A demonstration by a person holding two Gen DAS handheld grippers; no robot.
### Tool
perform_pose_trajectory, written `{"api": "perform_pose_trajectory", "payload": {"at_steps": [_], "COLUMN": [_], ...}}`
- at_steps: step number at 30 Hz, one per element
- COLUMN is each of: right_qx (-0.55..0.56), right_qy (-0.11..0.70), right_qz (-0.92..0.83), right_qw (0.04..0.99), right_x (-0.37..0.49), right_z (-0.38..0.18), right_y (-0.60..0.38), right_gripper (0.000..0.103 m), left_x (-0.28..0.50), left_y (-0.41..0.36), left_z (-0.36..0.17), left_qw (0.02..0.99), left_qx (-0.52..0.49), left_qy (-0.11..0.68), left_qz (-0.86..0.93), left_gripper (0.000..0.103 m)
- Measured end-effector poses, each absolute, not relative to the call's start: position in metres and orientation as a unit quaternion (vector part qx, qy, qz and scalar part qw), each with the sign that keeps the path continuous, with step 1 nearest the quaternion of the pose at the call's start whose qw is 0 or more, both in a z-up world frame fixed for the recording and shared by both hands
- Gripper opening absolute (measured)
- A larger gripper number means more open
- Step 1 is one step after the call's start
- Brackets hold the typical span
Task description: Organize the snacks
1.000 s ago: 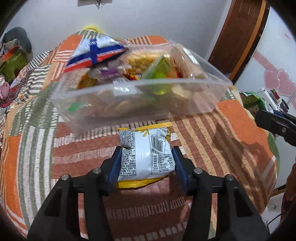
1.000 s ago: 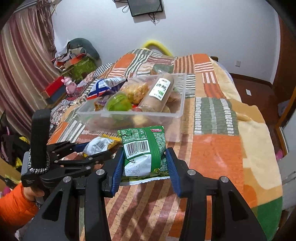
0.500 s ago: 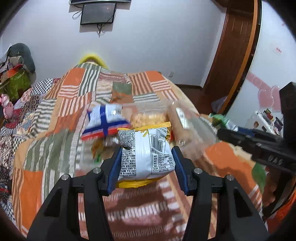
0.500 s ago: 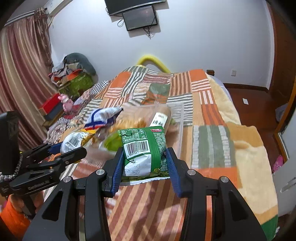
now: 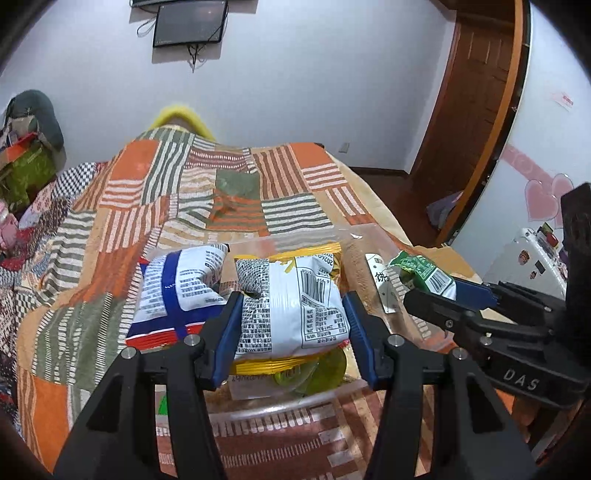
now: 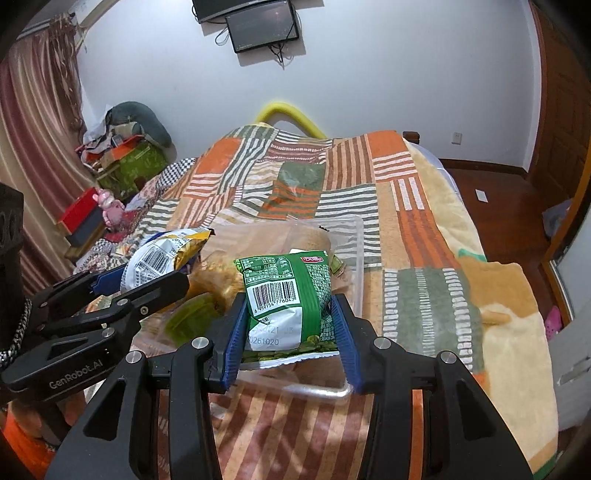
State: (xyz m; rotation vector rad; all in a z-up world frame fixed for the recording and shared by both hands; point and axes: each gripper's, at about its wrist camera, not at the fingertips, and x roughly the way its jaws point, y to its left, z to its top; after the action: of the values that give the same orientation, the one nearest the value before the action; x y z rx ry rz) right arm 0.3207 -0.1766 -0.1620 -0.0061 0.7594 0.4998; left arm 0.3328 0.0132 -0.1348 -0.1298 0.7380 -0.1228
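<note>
The left gripper [image 5: 291, 325] clamps a white and yellow snack bag [image 5: 291, 306] between its blue pads, held above the clear plastic container [image 6: 356, 258] on the patchwork blanket [image 6: 424, 229]. Beside it, the right gripper [image 6: 290, 332] pinches a green snack bag [image 6: 290, 295] over the same container. A blue-striped packet [image 5: 177, 291] lies inside, and farther off a wall screen [image 6: 262, 24] hangs.

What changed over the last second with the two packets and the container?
Both tools carried their packets forward, from short of the clear container to above it. The left tool stays clamped on the white-and-yellow packet, the right tool on the green packet. Nothing was released; the snacks already inside stayed put.
</note>
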Motion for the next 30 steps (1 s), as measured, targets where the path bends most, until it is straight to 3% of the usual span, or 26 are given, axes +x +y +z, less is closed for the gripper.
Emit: {"api": "perform_pose_trajectory", "payload": {"at_steps": [5, 14, 27, 30], "right_qx": [0.006, 0.007, -0.007, -0.007], "right_qy": [0.374, 0.353, 0.216, 0.187], "right_qz": [0.233, 0.242, 0.255, 0.262], "right_qw": [0.898, 0.904, 0.942, 0.947], "right_x": [0.323, 0.312, 0.213, 0.184], "right_z": [-0.165, -0.146, -0.048, -0.03], "right_y": [-0.181, -0.188, -0.202, -0.207], "right_gripper": [0.045, 0.048, 0.048, 0.048], "left_x": [0.336, 0.311, 0.19, 0.157], "left_y": [0.014, 0.019, 0.023, 0.023], "left_z": [-0.138, -0.112, -0.006, 0.014], "left_qw": [0.93, 0.938, 0.976, 0.983], "left_qx": [-0.062, -0.069, -0.046, -0.038], "left_qy": [0.36, 0.334, 0.209, 0.178], "left_qz": [-0.047, -0.055, -0.044, -0.039], "left_gripper": [0.06, 0.06, 0.061, 0.067]}}
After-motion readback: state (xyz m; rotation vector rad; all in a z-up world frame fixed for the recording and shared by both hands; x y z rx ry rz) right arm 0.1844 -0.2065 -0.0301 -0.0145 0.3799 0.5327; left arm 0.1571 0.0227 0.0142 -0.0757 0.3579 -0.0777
